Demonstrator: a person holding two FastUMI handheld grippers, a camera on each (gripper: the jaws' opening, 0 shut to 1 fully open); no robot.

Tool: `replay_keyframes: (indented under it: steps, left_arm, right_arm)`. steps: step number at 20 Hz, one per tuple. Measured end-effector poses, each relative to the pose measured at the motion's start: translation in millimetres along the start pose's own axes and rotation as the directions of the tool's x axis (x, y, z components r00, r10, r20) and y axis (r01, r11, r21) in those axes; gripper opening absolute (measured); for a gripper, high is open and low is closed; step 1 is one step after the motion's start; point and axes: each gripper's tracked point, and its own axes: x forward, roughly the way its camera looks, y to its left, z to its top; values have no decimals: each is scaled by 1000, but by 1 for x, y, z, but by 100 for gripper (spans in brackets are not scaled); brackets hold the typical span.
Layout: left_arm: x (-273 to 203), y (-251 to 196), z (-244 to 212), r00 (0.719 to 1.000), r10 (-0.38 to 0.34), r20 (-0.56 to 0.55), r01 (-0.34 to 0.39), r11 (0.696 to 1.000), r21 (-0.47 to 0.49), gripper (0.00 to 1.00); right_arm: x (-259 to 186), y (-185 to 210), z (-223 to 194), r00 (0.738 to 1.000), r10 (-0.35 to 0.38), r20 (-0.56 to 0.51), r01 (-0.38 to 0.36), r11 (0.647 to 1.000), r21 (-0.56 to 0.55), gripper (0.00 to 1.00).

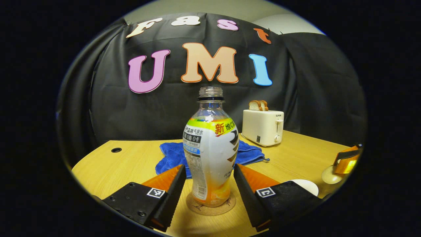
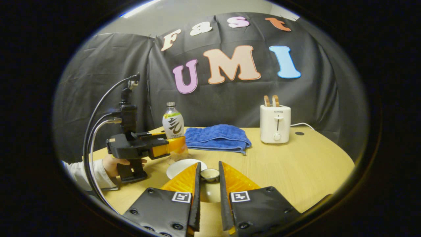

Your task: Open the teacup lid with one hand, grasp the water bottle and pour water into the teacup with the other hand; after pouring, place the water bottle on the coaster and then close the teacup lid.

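Water bottle [image 1: 210, 148] is standing upright on the coaster [image 1: 210, 204], centre of the left gripper view, between my left gripper [image 1: 210, 184] jaws, spread either side, not touching. My right gripper [image 2: 209, 181] jaws are pinching the teacup lid [image 2: 210, 174] knob, lower centre.

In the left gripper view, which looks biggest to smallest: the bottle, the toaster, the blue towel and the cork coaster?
1. Bottle, though it is nearest the camera.
2. Blue towel, partly hidden behind it.
3. Toaster.
4. Coaster, mostly covered.
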Motion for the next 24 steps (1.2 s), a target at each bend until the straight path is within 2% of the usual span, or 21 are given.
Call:
replay_keyframes:
  steps: [5,12,15,24]
  left_arm:
    - [-28,5,4,1000,23,17,-23,1000,-3,88]
    - [-77,18,14,996,68,64,-69,998,10,88]
    - [-95,26,17,991,100,86,-102,995,12,88]
    - [-129,36,17,985,128,115,-131,991,20,88]
  right_arm:
    - [9,22,14,998,48,43,-47,999,-8,29]
    - [29,54,28,988,115,105,-112,993,-39,29]
    - [38,58,29,985,121,120,-115,992,-55,29]
    - [64,56,-3,994,98,44,-95,993,-65,29]
